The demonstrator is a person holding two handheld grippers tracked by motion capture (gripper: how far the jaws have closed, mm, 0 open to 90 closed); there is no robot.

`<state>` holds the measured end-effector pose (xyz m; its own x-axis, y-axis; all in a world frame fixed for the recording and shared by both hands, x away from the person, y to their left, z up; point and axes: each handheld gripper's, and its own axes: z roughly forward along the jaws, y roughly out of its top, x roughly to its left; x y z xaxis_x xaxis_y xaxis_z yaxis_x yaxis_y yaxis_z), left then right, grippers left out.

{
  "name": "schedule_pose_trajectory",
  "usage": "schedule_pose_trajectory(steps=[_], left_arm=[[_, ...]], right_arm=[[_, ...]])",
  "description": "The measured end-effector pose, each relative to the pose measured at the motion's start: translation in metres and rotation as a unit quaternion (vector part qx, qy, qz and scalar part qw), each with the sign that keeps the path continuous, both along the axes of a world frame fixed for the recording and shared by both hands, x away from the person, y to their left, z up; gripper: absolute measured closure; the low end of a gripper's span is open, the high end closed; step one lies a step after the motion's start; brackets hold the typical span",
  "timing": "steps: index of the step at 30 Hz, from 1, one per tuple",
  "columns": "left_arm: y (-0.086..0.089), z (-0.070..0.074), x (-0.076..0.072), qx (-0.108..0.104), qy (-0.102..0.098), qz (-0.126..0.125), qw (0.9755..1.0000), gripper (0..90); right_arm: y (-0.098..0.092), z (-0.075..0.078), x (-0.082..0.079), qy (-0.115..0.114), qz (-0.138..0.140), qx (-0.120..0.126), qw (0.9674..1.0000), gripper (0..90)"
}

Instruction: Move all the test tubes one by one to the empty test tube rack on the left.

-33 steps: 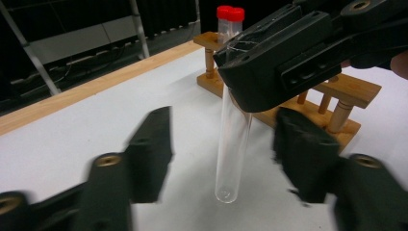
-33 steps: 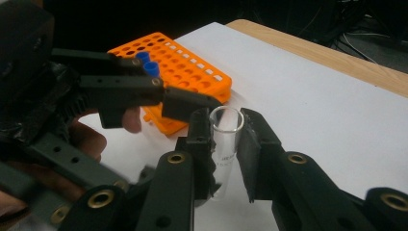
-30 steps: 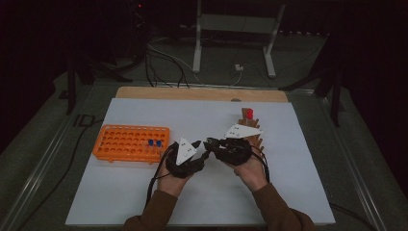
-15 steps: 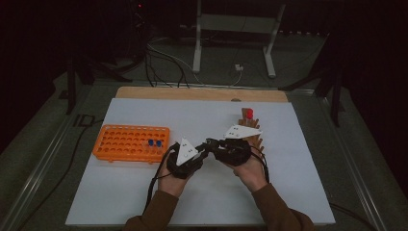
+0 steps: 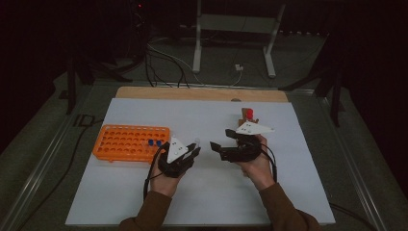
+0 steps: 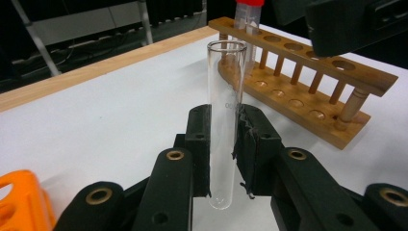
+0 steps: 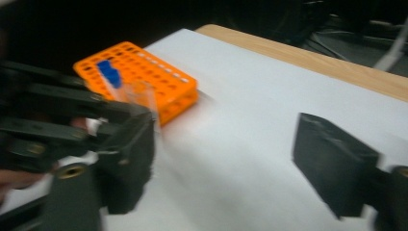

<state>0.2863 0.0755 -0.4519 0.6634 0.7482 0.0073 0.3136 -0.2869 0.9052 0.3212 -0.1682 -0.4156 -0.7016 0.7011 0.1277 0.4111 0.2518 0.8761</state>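
My left gripper [image 6: 226, 144] is shut on a clear, empty glass test tube [image 6: 226, 106], which stands upright between its pads. From above, that gripper [image 5: 195, 150] sits mid-table with the tube [image 5: 196, 143] at its tip. My right gripper [image 5: 215, 147] faces it from the right with a small gap between them. Its jaws [image 7: 231, 159] have just been opening and stand wide apart with nothing between them. Behind the tube lies a wooden rack [image 6: 308, 86] with a red-capped tube [image 6: 248, 14] in it.
An orange rack [image 5: 130, 142] lies left of my left hand and holds blue-capped tubes [image 5: 154, 143] at its right end. The wooden rack [image 5: 248, 115] stands behind my right hand. White paper [image 5: 202, 192] covers the table, with a wooden strip [image 5: 192, 94] along the far edge.
The right gripper's jaws have opened. The two grippers were joined at the tube; now a gap shows between them, and the tube has stayed in the left gripper.
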Motion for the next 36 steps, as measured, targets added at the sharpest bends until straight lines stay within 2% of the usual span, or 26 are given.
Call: schedule_pose_trajectory(steps=[4, 9, 18, 28, 36], left_arm=[[0.006, 0.002, -0.001, -0.004, -0.002, 0.005, 1.0, 76.3], [0.014, 0.003, -0.004, -0.006, -0.002, 0.008, 0.9999, 76.3], [0.03, 0.004, -0.007, -0.01, -0.002, 0.021, 0.9997, 76.3], [0.052, 0.007, -0.012, -0.015, -0.002, 0.035, 0.9993, 76.2], [0.073, 0.011, -0.014, -0.021, -0.005, 0.056, 0.9982, 76.2]], right_arm=[[-0.008, -0.007, 0.003, 0.005, -0.022, -0.008, 0.9997, 10.4], [-0.016, -0.012, 0.004, 0.003, -0.036, -0.02, 0.9991, 2.3], [-0.027, -0.014, 0.002, -0.011, -0.056, -0.036, 0.9977, 0.2], [-0.038, -0.017, 0.0, -0.011, -0.069, -0.038, 0.9968, 0.2], [-0.049, -0.019, -0.001, -0.014, -0.084, -0.04, 0.9956, 0.3]])
